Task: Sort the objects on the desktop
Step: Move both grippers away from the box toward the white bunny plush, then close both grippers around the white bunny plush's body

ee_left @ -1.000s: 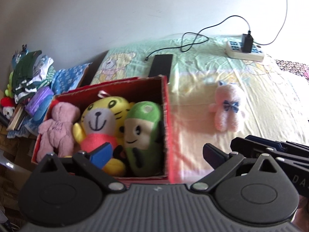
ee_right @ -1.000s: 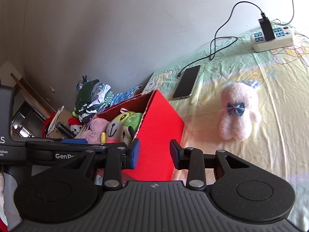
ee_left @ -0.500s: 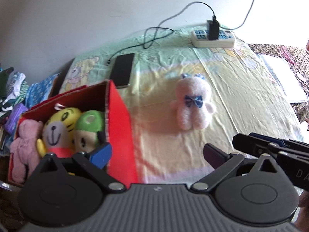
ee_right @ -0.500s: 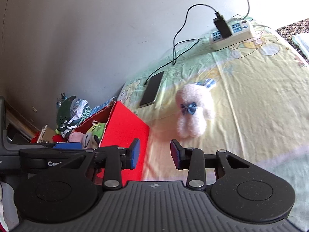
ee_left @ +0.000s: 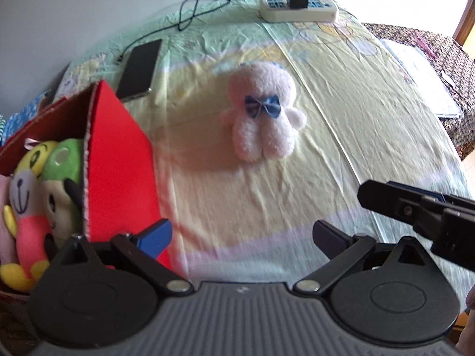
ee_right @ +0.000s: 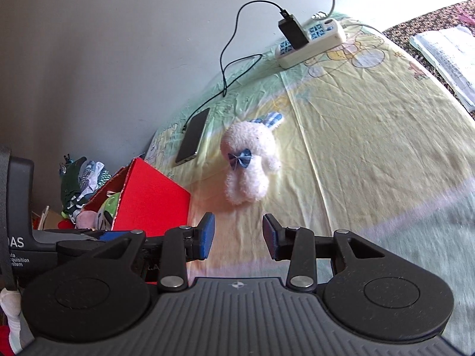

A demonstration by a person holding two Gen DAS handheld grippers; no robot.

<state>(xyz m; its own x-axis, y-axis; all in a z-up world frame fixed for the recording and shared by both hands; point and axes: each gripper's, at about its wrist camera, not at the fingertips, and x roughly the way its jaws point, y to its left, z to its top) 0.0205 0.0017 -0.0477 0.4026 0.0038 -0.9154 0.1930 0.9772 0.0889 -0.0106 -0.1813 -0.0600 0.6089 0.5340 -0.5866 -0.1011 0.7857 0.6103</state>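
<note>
A phone (ee_left: 139,69) (cable plugged in) lies near a power strip (ee_left: 298,7) on the sheet (ee_left: 341,103).

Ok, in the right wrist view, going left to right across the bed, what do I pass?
Red box → phone → pink plush → power strip → papers.

Spread with a wrinkled pastel sheet (ee_left: 341,148) in yellow and pale green, printed with cartoon figures. Lying on it near the middle, a pink plush rabbit (ee_left: 262,115) with a blue bow, face up. To the left, standing on the sheet, a red cardboard box (ee_left: 118,160) holding soft toys. Beyond the box, flat on the cloth, a dark phone (ee_left: 139,69) with a black cable (ee_left: 190,14) plugged in. At the far edge by the wall, a white power strip (ee_left: 298,7) carrying a black charger. Far right, some printed papers (ee_right: 448,56).
</note>
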